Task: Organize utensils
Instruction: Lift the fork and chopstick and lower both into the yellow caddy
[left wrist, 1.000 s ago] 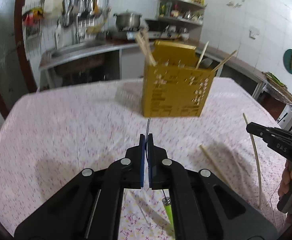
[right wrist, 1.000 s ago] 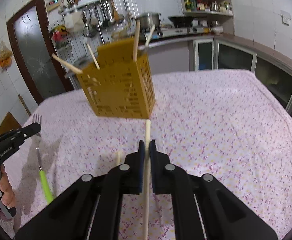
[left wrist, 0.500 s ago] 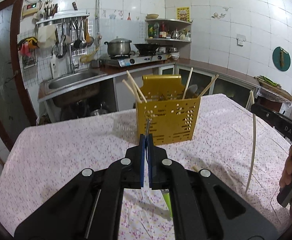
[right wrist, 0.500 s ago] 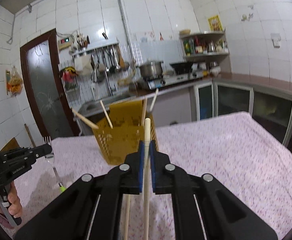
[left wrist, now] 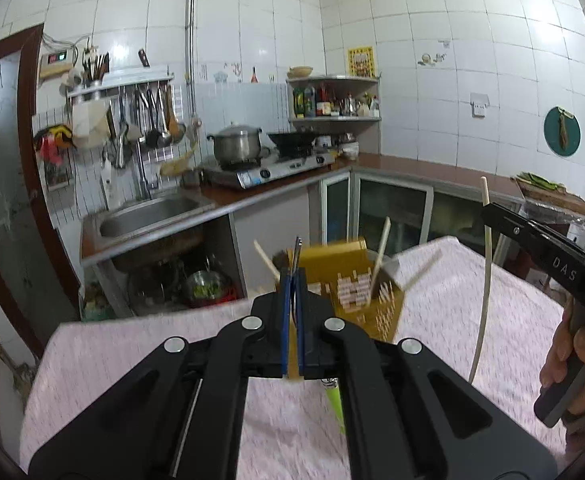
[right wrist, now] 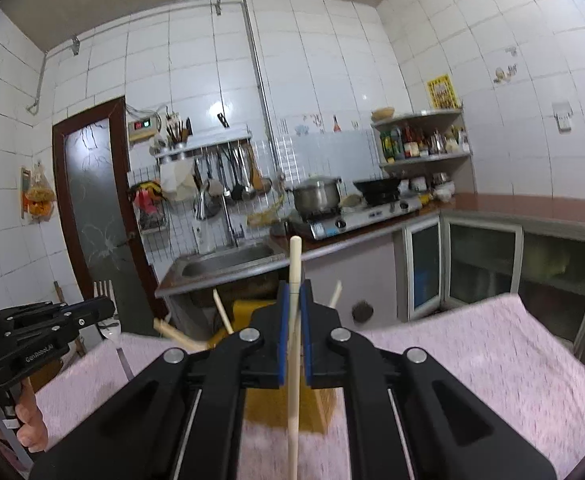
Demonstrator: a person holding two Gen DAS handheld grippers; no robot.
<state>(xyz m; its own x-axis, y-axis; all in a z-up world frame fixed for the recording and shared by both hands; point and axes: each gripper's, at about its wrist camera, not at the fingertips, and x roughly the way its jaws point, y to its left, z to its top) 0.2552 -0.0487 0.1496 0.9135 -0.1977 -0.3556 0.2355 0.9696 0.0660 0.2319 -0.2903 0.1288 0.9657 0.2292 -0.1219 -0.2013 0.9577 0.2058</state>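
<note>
Utensils are being carried in both grippers above a table covered with a pink flowered cloth (left wrist: 444,320). The left gripper (left wrist: 292,276) is clamped on a fork (left wrist: 297,254), whose metal neck rises just past the blue pads while its green handle (left wrist: 334,398) hangs below the jaws. In the right wrist view the fork's tines (right wrist: 103,290) stand up over that gripper's tip. The right gripper (right wrist: 294,292) is clamped on a pale chopstick (right wrist: 293,360), held nearly upright, one end above the pads and the rest hanging down between the gripper's arms. The same chopstick is seen in the left wrist view to the right of the yellow holder, hanging down from the black jaws.

A yellow perforated holder (left wrist: 356,292) stands on the cloth beyond both grippers, and several chopsticks (left wrist: 380,262) lean out of it at different angles. The holder is partly hidden behind each gripper's jaws. Behind the holder, a steel sink (left wrist: 148,216), a stove with a pot (left wrist: 238,146) and a corner shelf (left wrist: 334,118) are seen along the tiled wall. A hand (left wrist: 572,364) is wrapped round the right gripper's handle.
</note>
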